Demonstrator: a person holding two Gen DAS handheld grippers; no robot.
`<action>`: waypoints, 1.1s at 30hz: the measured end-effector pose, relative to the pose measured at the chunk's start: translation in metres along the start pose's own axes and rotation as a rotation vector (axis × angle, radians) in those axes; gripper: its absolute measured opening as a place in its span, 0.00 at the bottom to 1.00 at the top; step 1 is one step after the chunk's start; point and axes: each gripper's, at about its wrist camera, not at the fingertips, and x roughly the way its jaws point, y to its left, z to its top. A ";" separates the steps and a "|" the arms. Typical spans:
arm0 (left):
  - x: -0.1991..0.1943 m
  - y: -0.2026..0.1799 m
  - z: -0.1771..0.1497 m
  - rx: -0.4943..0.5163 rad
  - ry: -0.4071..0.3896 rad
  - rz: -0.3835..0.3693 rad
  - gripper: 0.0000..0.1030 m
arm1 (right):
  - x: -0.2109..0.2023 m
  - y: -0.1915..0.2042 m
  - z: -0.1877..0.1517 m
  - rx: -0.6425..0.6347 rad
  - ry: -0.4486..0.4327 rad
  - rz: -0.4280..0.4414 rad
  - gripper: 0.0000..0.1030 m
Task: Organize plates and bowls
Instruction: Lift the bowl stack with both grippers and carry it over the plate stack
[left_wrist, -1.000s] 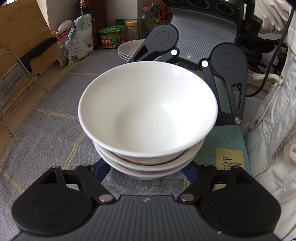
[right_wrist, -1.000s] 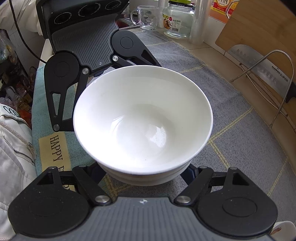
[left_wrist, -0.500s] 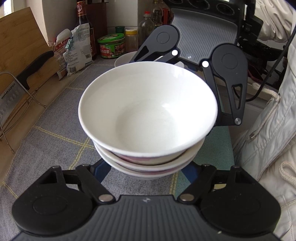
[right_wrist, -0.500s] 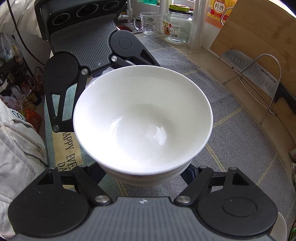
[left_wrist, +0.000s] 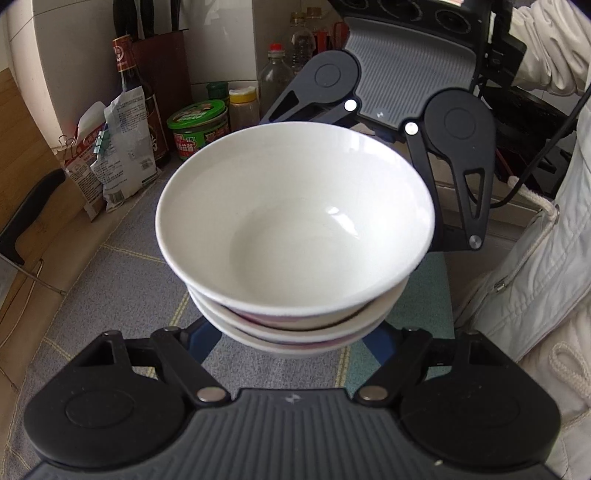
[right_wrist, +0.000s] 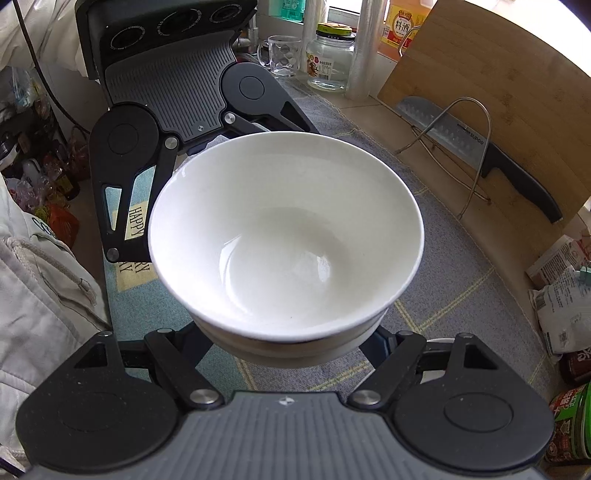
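Bowls, three white ones nested in a stack (left_wrist: 295, 236), sit held between the two grippers and raised above the grey checked mat (left_wrist: 122, 280). The left gripper (left_wrist: 291, 343) comes at the stack from one side, its blue-tipped fingers (left_wrist: 201, 341) spread wide and reaching under the lowest bowl; the right gripper (right_wrist: 295, 343) does the same from the opposite side, so each tool appears in the other's view across the rim. Both sets of jaws are parted about as wide as the bowl's base and braced against it; the fingertips themselves are hidden beneath the stack. Behind, a green-lidded jar (left_wrist: 197, 127) and a dark sauce bottle (left_wrist: 133, 85) stand by the wall, and a knife (right_wrist: 476, 151) rests against a wooden cutting board (right_wrist: 495, 85).
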 end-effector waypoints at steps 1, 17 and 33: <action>0.005 -0.001 0.005 0.005 -0.002 0.000 0.79 | -0.005 -0.003 -0.005 -0.002 -0.001 -0.006 0.83; 0.077 0.000 0.064 0.070 -0.006 0.004 0.79 | -0.043 -0.059 -0.073 0.028 0.000 -0.065 0.83; 0.124 0.012 0.075 0.057 0.008 0.004 0.79 | -0.036 -0.087 -0.105 0.035 0.035 -0.083 0.83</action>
